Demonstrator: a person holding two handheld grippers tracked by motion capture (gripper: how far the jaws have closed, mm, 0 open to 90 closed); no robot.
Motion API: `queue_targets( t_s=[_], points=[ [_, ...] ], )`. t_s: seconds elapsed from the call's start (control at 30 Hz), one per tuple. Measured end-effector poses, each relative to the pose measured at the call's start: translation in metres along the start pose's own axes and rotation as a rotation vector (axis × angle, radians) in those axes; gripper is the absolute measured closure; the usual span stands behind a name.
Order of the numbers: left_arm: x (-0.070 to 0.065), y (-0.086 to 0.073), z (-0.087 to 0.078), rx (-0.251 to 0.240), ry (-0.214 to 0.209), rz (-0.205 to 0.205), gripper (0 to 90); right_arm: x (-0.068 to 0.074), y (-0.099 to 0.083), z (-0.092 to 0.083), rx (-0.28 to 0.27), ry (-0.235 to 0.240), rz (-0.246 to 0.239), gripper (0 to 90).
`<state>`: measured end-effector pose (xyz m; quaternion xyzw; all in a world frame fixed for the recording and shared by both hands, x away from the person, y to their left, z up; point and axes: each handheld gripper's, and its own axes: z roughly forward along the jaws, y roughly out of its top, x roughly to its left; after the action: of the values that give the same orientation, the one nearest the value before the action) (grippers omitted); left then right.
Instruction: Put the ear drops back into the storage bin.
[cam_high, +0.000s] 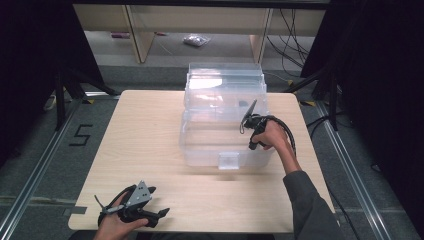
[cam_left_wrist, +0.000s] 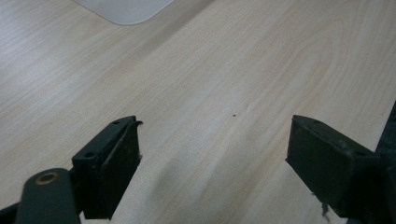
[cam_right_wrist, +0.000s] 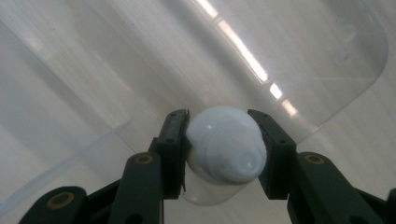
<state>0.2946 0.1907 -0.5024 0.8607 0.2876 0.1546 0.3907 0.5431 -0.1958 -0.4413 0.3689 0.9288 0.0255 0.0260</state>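
Right gripper (cam_right_wrist: 223, 140) pinching a small white bottle (cam_right_wrist: 226, 145), jaws closed on its rounded sides, held above the open clear plastic storage box (cam_high: 225, 145) near its right wall. Left gripper (cam_left_wrist: 212, 163) spread wide, holding nothing, resting low over the bare wooden table (cam_left_wrist: 261, 70) at the front left corner, well apart from the box. Judged as the placing step: bottle carried into the bin, not yet set down. Best done by lowering straight down, clear of the right wall and the rim, until the bottle meets the box floor. Worth keeping the pinch firm until contact, since the rounded, smooth sides could slip or roll between the pads. Then opening slowly, checking that the bottle settles, and lifting straight up without clipping the rim. Left gripper best left parked, away from the box.
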Motion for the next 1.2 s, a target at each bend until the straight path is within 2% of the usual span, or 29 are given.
queue_targets(
  t_s=[0.07, 0.17, 0.2, 0.23, 0.33, 0.4, 0.47, 0.5, 0.53, 0.6, 0.63, 0.67, 0.73, 0.77, 0.8, 0.83, 0.87, 0.93, 0.97, 1.0, 1.07, 1.17, 1.2],
  points=[
    [0.001, 0.0, -0.001, 0.008, -0.002, 0.008, 16.7, 0.0, 0.0, 0.001, 0.008, 0.0, 0.007, 60.0],
    [0.0, 0.0, 0.0, 0.0, -0.002, 0.0, 16.8, 0.0, 0.0, 0.002, 0.007, 0.005, 0.011, 59.9],
    [0.0, 0.0, 0.0, 0.005, 0.0, 0.007, 16.8, -0.001, 0.0, 0.002, 0.004, 0.004, -0.003, 59.9],
    [0.0, 0.0, 0.0, 0.007, 0.0, 0.006, 16.8, 0.001, 0.0, 0.001, 0.008, 0.002, 0.02, 59.9],
    [-0.001, 0.0, 0.001, 0.002, -0.004, -0.003, 16.8, 0.0, -0.001, 0.001, 0.01, 0.011, 0.013, 59.6],
    [-0.001, 0.0, 0.0, 0.001, -0.01, -0.005, 16.8, 0.001, -0.003, -0.001, 0.004, 0.01, 0.027, 58.4],
    [-0.001, 0.0, 0.001, 0.002, -0.003, -0.003, 16.8, 0.004, -0.004, -0.003, 0.015, 0.011, 0.047, 53.8],
    [-0.001, 0.0, 0.0, 0.001, -0.004, -0.002, 16.8, 0.004, -0.005, -0.005, 0.014, 0.001, 0.036, 48.7],
    [-0.001, 0.0, 0.0, 0.001, -0.004, -0.002, 16.8, 0.004, -0.005, -0.005, 0.014, 0.001, 0.036, 48.7],
    [0.0, 0.0, 0.001, 0.006, -0.003, -0.002, 16.7, 0.004, -0.005, -0.008, -0.01, 0.021, 0.041, 41.6],
    [0.0, 0.0, 0.001, 0.008, -0.002, -0.002, 16.7, 0.006, -0.005, -0.01, -0.017, 0.012, 0.066, 39.8],
    [0.0, 0.0, 0.001, 0.003, -0.003, -0.005, 16.7, 0.004, -0.006, -0.011, -0.042, 0.0, 0.041, 39.2],
    [0.0, 0.0, 0.0, 0.0, -0.005, -0.008, 16.7, 0.007, -0.005, -0.021, -0.047, -0.006, 0.077, 37.1],
    [0.0, 0.0, 0.0, 0.002, -0.003, -0.025, 16.7, 0.007, -0.005, -0.021, -0.047, -0.006, 0.077, 37.1],
    [0.001, 0.0, 0.0, 0.007, 0.0, -0.005, 16.8, 0.007, -0.006, -0.026, -0.085, -0.025, 0.065, 34.4],
    [-0.001, 0.0, 0.001, -0.01, -0.01, -0.031, 16.8, 0.007, -0.006, -0.026, -0.085, -0.025, 0.065, 34.4],
    [0.0, 0.0, 0.0, 0.004, -0.003, -0.003, 16.8, 0.007, -0.008, -0.033, -0.13, -0.029, 0.065, 33.5],
    [0.0, 0.0, 0.0, 0.001, -0.004, -0.005, 16.7, 0.008, -0.009, -0.036, -0.147, -0.03, 0.067, 33.0],
    [0.0, 0.0, 0.0, 0.009, -0.001, -0.015, 16.7, 0.007, -0.01, -0.037, -0.172, -0.03, 0.045, 32.0],
    [0.0, 0.0, 0.001, 0.007, -0.004, -0.022, 16.7, 0.009, -0.011, -0.041, -0.182, -0.019, 0.066, 31.0],
    [0.0, 0.0, -0.001, 0.0, -0.002, -0.006, 16.8, 0.011, -0.015, -0.046, -0.206, -0.03, 0.076, 29.5],
    [0.0, 0.0, 0.0, 0.005, -0.002, -0.016, 16.7, 0.012, -0.017, -0.05, -0.225, -0.036, 0.07, 29.5],
    [0.001, 0.0, 0.0, -0.001, 0.004, -0.003, 16.8, 0.013, -0.019, -0.054, -0.239, -0.032, 0.066, 29.3]
  ],
)
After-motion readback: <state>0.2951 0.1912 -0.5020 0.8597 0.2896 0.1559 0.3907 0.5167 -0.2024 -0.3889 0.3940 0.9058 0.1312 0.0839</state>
